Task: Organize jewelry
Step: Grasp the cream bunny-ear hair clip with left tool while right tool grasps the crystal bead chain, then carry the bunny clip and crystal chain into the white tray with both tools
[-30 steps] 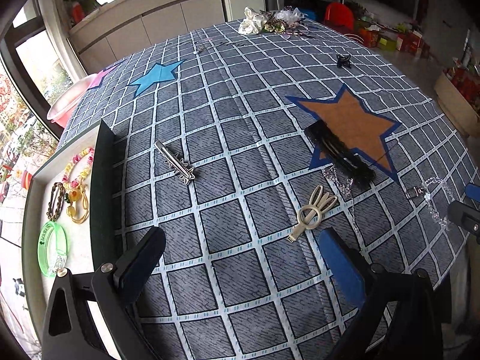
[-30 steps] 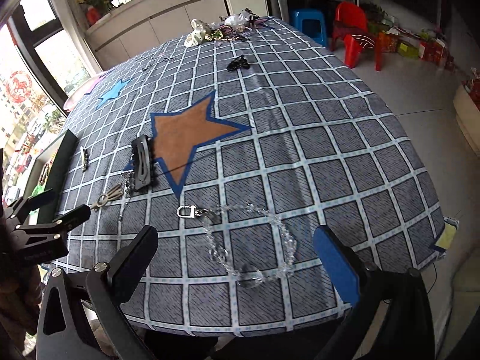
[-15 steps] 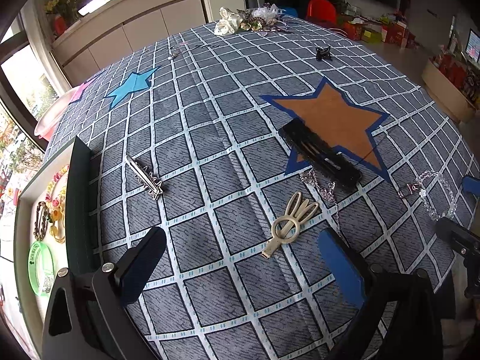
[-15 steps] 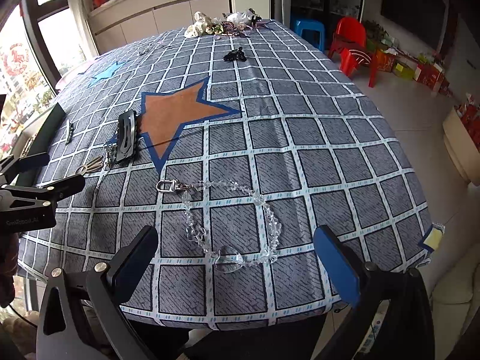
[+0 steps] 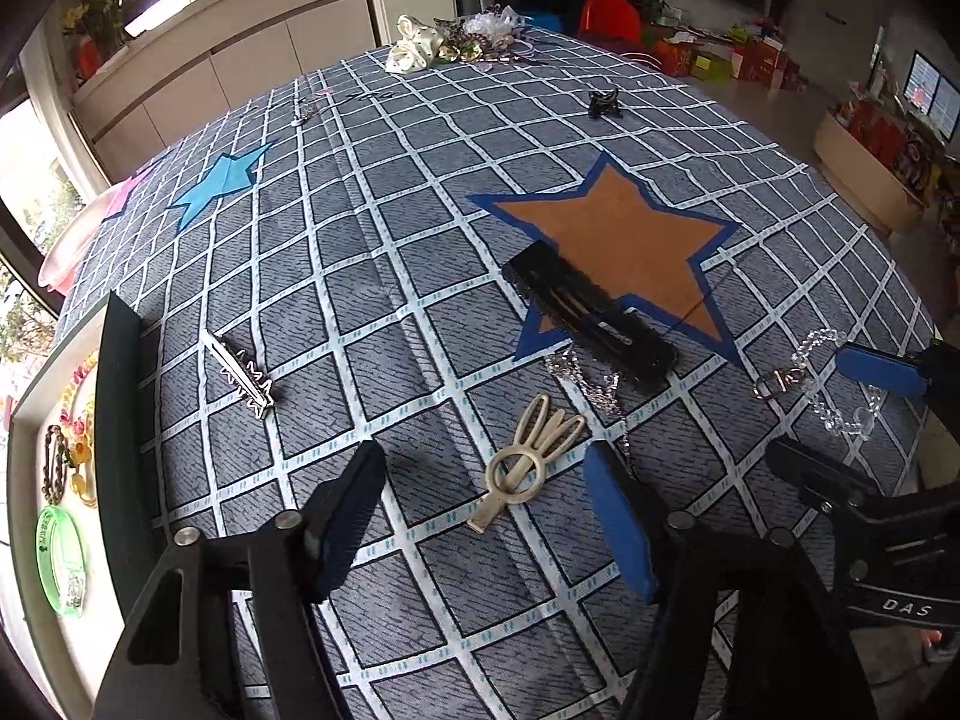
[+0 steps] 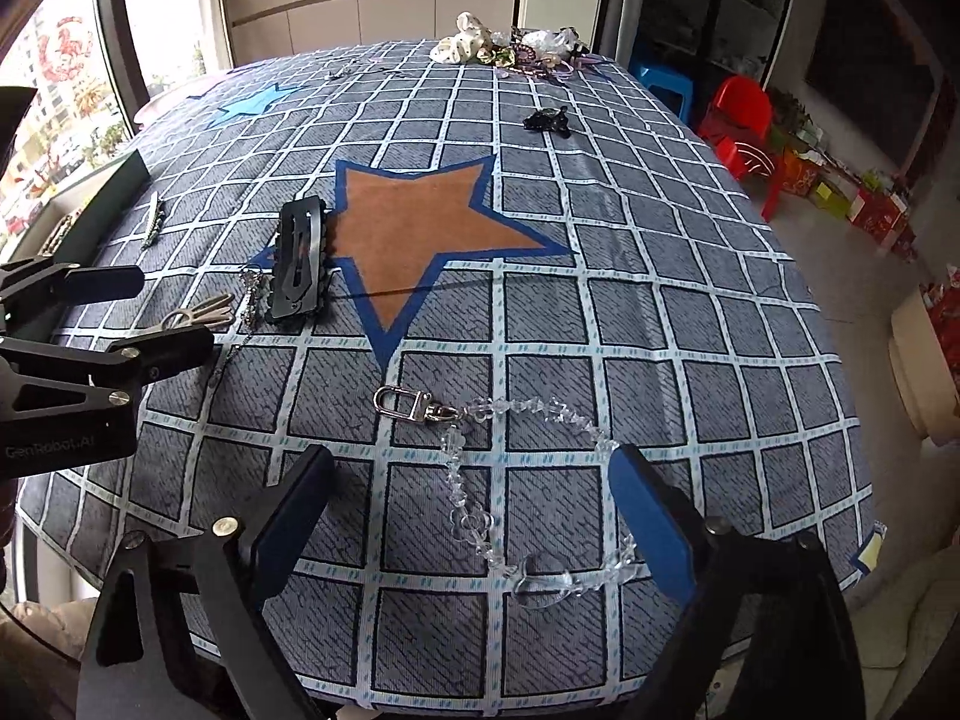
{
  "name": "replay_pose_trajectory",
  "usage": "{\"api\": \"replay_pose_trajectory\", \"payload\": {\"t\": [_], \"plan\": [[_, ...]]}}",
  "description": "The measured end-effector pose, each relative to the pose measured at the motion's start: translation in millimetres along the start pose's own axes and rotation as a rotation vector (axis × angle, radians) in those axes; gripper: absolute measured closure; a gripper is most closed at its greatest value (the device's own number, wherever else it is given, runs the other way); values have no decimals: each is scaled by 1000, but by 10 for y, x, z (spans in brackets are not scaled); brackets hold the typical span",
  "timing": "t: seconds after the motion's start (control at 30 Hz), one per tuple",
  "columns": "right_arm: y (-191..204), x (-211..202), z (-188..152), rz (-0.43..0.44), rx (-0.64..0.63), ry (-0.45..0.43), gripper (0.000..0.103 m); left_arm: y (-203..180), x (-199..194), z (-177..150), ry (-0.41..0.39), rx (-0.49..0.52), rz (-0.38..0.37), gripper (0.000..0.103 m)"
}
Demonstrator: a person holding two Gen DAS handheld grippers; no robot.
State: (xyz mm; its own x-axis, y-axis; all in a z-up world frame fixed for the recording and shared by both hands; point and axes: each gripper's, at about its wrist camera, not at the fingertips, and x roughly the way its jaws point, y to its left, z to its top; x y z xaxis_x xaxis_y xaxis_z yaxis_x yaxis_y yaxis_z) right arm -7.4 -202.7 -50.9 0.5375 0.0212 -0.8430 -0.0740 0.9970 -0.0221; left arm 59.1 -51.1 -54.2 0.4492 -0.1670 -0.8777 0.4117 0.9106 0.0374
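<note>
Jewelry: cream hair clip (image 5: 528, 468) between narrowing left tongs (image 5: 486, 516), crystal chain (image 6: 528, 516) between narrowing right tongs (image 6: 468, 516); both apart, nothing clamped. Pickups imminent.

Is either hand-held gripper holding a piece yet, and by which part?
Nothing held. Left hand-held gripper, jaws just closing, straddles the cream hair clip; right hand-held gripper, also closing, straddles the crystal bead chain.

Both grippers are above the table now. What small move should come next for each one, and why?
Probably lower both and close. The left gripper has the cream rabbit-shaped hair clip between its open fingers, which have just been closing, not yet touching it. The right gripper straddles the clear crystal bead chain with a silver clasp, likewise narrowing. Both pieces lie flat on the grey checked tablecloth.
</note>
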Motion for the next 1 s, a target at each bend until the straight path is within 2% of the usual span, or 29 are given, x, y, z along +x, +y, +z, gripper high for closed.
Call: {"api": "replay_pose_trajectory", "payload": {"t": [0.03, 0.13, 0.2, 0.27, 0.3, 0.37, 0.47, 0.73, 1.0], "plan": [[7, -7, 4, -12, -2, 2, 24, -15, -6, 2, 4, 4, -13, 40], [23, -11, 20, -6, -2, 10, 29, -72, -24, -2, 8, 27, -45, 59], [40, -23, 30, -4, -7, 10, 37, -123, -37, -6, 7, 43, -57, 76], [51, -34, 49, -3, -9, 6, 63, -161, -54, -21, 4, 58, -59, 76], [61, -37, 57, -4, -12, 8, 70, -158, -61, -30, 3, 55, -63, 76], [65, -39, 68, -11, -9, 9, 97, -138, -84, -46, -1, 37, -71, 76], [0, -51, 66, 5, 25, 4, 97, -76, -154, -64, -15, 7, -76, 76], [-280, -205, 135, 120, 166, -24, 97, 83, -394, -86, -61, -45, -67, 76], [-294, -366, 230, 144, 190, -51, 97, 261, -597, -115, -105, -103, -47, 76]]}}
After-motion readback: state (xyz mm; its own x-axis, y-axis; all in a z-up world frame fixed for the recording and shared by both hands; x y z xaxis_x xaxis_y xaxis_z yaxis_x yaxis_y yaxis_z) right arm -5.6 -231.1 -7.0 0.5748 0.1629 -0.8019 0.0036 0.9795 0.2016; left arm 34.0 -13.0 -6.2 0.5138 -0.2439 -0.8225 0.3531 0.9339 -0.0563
